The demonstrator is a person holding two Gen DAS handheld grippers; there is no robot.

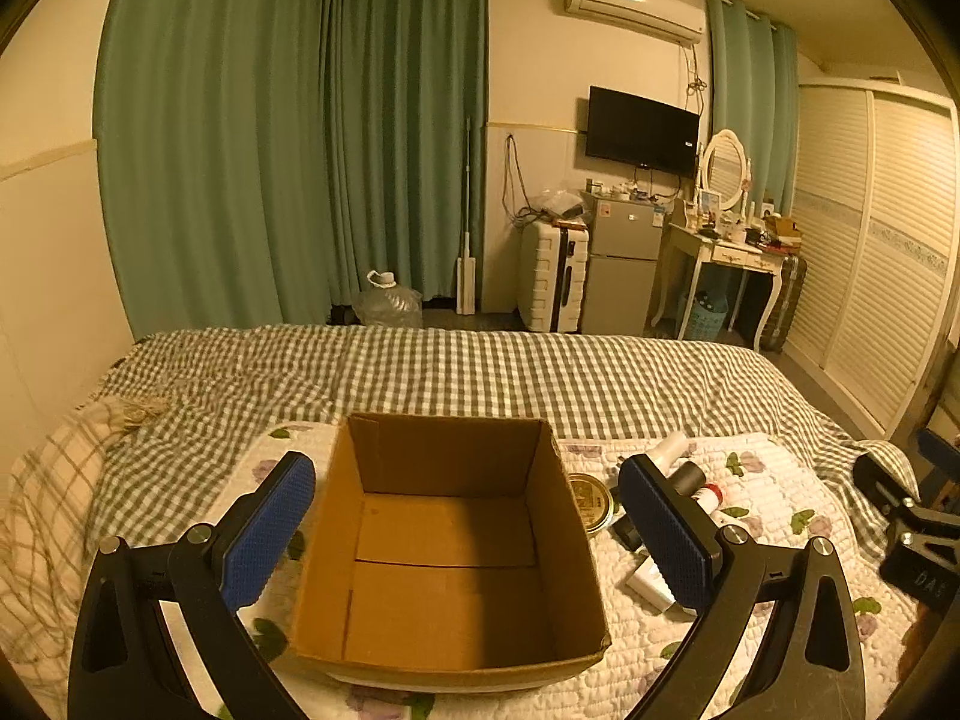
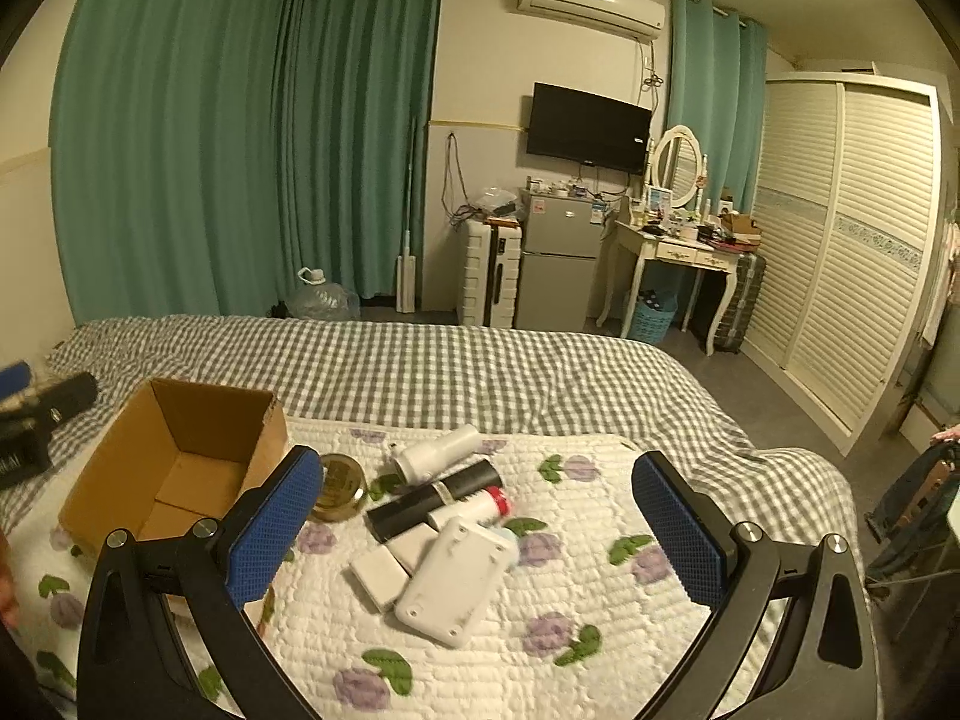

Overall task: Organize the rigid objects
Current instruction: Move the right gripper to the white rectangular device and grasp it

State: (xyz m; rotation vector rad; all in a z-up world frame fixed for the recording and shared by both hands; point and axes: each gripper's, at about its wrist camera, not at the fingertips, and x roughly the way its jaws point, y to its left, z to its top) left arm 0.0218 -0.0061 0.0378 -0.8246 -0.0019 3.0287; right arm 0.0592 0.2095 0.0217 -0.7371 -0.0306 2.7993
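Observation:
An open cardboard box (image 1: 447,546) (image 2: 180,462) sits empty on a floral quilt (image 2: 600,588) on the bed. My left gripper (image 1: 474,531) is open, its blue pads straddling the box. To the box's right lies a pile: a round gold tin (image 2: 339,486) (image 1: 591,501), a white bottle (image 2: 435,453), a black tube (image 2: 432,498), a white tube with a red cap (image 2: 477,507), small white blocks (image 2: 378,576) and a flat white device (image 2: 459,579). My right gripper (image 2: 477,531) hangs open above this pile, holding nothing.
The quilt lies on a green checked bedsheet (image 2: 480,378). The left gripper's body (image 2: 36,420) shows at the left edge of the right wrist view. Beyond the bed stand green curtains, a suitcase, a small fridge, a dressing table and a louvred wardrobe (image 2: 840,252).

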